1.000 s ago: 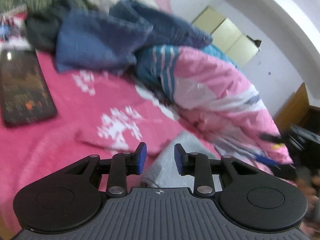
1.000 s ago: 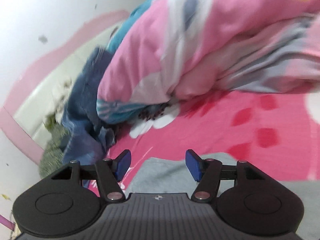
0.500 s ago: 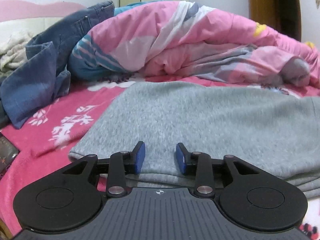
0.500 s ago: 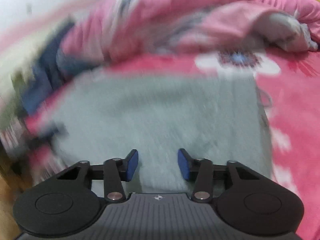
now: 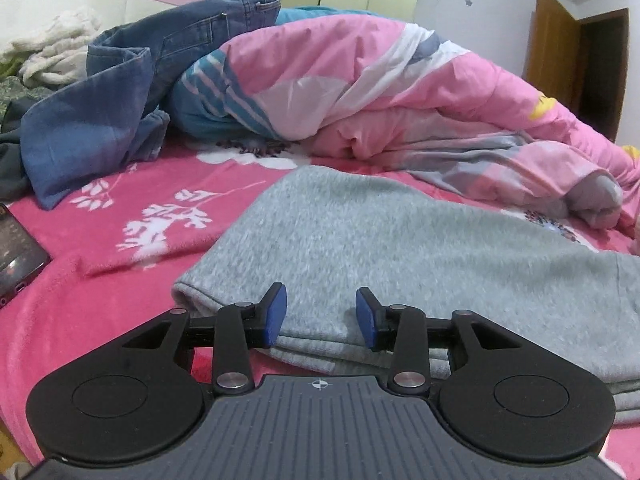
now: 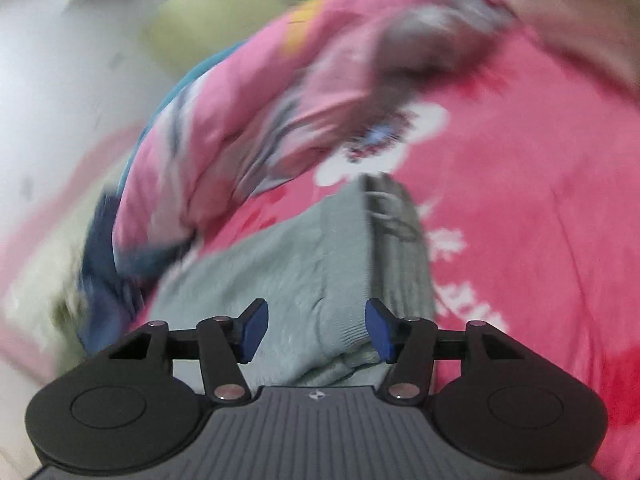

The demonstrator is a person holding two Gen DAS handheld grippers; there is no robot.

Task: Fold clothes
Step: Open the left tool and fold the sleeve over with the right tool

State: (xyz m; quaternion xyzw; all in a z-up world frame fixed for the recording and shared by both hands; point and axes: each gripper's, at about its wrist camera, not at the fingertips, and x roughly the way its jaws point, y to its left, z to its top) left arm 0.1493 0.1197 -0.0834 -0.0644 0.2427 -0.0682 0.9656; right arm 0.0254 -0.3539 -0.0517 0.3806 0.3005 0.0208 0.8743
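since a second ago both views have been swung off the heaped bedding and onto the grey garment (image 5: 400, 248), which now fills the lower middle of each view where only a corner of it was seen before. the left gripper (image 5: 320, 318) is held low over the garment's near folded edge; its jaws are parted and opening, the blue pads (image 5: 274, 316) stand either side of the stacked hem, and no cloth is pinched between them. the garment is spread flat on the pink sheet (image 5: 120, 248), doubled over so that layered edges are seen just under the left fingers. its far edge lies close to the pink quilt (image 5: 380, 92), which is bunched along the back of the bed. jeans (image 5: 120, 92) are piled to the left of the quilt, and a pale knit (image 5: 52, 52) is heaped behind them. a phone (image 5: 16, 256) lies on the sheet at the far left, well apart from the garment.

in the right wrist view, which is blurred, the right gripper (image 6: 316, 330) is held over the garment's (image 6: 312, 264) other end, where a ribbed band with a drawstring (image 6: 392, 216) is seen. its jaws are wide and opening; a raised fold of grey cloth sits between the pads (image 6: 380, 330), though whether it is touched by them cannot be told through the blur. the sheet (image 6: 520, 200) lies to the right of this end and the quilt (image 6: 248, 120) above it.
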